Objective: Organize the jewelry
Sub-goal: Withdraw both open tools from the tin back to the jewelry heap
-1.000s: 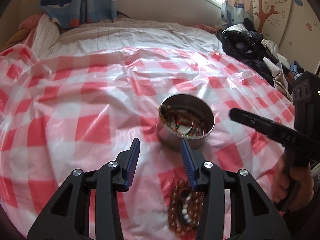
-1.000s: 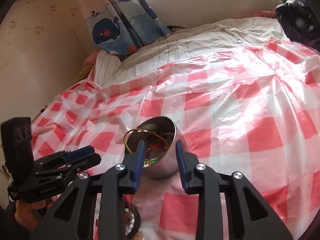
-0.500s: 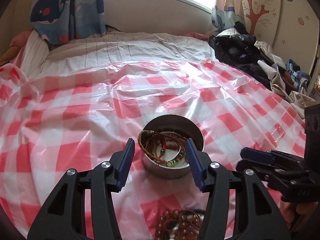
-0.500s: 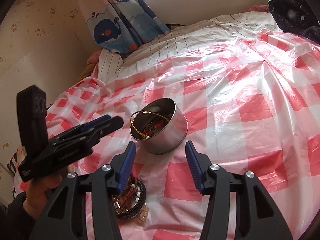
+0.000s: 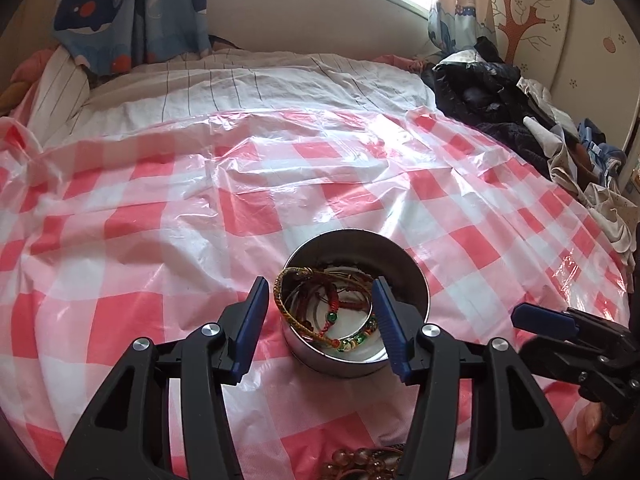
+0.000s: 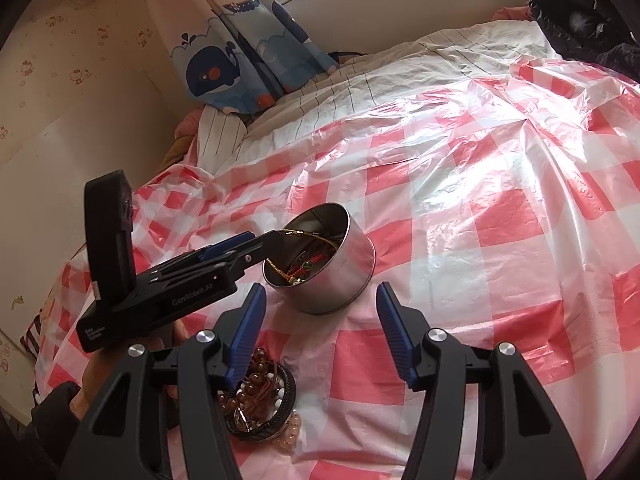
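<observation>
In the left wrist view, the left tool [image 5: 320, 312] stood with its blue pads apart and nothing pressed between them; its jaws had just been opening. Seen between those pads, farther along the bed, sat the round metal tin [image 5: 416, 280] on the red-and-white checked plastic sheet [image 5: 160, 216]. Inside the tin lay several bracelets: a gold cord bangle [image 5: 282, 300] leaning against the near left wall, a red braided cord [image 5: 336, 300], and a string with green beads [image 5: 352, 342] at the near side of the floor. Nearer than the tin, at the bottom edge of the view, the tops of some brown beads [image 5: 352, 462] showed. To the right of the tin, the right tool [image 5: 538, 322] reached in from the edge with a blue pad foremost, well clear of the tin's wall. Behind the tin, beyond the sheet, lay a striped bedsheet [image 5: 240, 88], a whale-print curtain [image 5: 104, 12] and a heap of dark clothes [image 5: 480, 92].

In the right wrist view, the right tool [image 6: 320, 320] also gaped with nothing between its pads, its jaws having just been opening. The tin [image 6: 344, 276] sat just beyond its fingertips, tilted on the soft sheet [image 6: 500, 208]. The left tool [image 6: 260, 240] came in from the left of the tin, its tips at the tin's rim; whether they touched it I could not tell. Nearer than the tin and to its left, beside the right tool's left finger, lay a pile of bracelets [image 6: 262, 400]: brown beads, white beads and a black band, resting on the sheet.
</observation>
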{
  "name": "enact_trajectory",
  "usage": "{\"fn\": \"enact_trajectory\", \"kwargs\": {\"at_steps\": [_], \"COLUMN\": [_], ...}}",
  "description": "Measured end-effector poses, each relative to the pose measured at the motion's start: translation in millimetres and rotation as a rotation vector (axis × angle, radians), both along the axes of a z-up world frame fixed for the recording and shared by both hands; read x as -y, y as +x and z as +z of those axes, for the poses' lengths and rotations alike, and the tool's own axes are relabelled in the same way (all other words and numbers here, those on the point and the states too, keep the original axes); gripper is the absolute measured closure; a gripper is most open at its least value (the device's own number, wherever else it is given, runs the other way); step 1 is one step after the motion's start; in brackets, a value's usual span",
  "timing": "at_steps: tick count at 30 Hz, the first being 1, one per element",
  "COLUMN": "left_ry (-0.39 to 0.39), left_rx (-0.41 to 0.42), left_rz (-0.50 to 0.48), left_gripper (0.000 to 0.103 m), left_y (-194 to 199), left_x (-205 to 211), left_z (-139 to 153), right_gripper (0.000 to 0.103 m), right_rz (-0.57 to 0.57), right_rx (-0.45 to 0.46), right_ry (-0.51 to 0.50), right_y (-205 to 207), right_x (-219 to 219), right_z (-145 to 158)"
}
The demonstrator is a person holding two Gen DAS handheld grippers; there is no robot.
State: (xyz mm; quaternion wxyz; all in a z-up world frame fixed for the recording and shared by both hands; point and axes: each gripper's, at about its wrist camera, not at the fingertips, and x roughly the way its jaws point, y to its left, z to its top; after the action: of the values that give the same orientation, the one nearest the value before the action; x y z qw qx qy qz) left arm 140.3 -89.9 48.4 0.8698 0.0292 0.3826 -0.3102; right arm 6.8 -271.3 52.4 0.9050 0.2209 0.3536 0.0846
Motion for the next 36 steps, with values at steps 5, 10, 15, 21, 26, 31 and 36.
{"fn": "enact_trajectory", "kwargs": {"at_steps": [5, 10, 15, 21, 26, 31, 36], "left_ry": [0.034, 0.064, 0.024, 0.078, 0.125, 0.157, 0.138], "left_rx": [-0.015, -0.009, 0.048, 0.006, 0.088, 0.159, 0.134], "left_rz": [-0.089, -0.095, -0.013, -0.061, -0.058, -0.073, -0.091], "left_gripper": [0.053, 0.052, 0.045, 0.043, 0.041, 0.041, 0.041], "left_y": [-3, -9, -2, 4, -7, -17, -14], "left_x": [20, 25, 4, 19, 26, 31, 32], "left_z": [-5, -9, 11, -12, -13, -6, -5], "right_gripper": [0.047, 0.045, 0.044, 0.044, 0.044, 0.042, 0.041], "right_rz": [-0.003, -0.01, -0.012, -0.013, -0.011, -0.013, -0.012], "right_rx": [-0.007, -0.005, -0.001, -0.002, -0.01, -0.009, -0.014], "right_ry": [0.001, 0.004, 0.013, 0.015, 0.018, 0.017, 0.02], "right_y": [0, 1, -1, -1, -1, -1, -1], "right_x": [0, 2, 4, 5, 5, 5, 4], "right_z": [-1, 0, 1, 0, -1, -1, -2]}}
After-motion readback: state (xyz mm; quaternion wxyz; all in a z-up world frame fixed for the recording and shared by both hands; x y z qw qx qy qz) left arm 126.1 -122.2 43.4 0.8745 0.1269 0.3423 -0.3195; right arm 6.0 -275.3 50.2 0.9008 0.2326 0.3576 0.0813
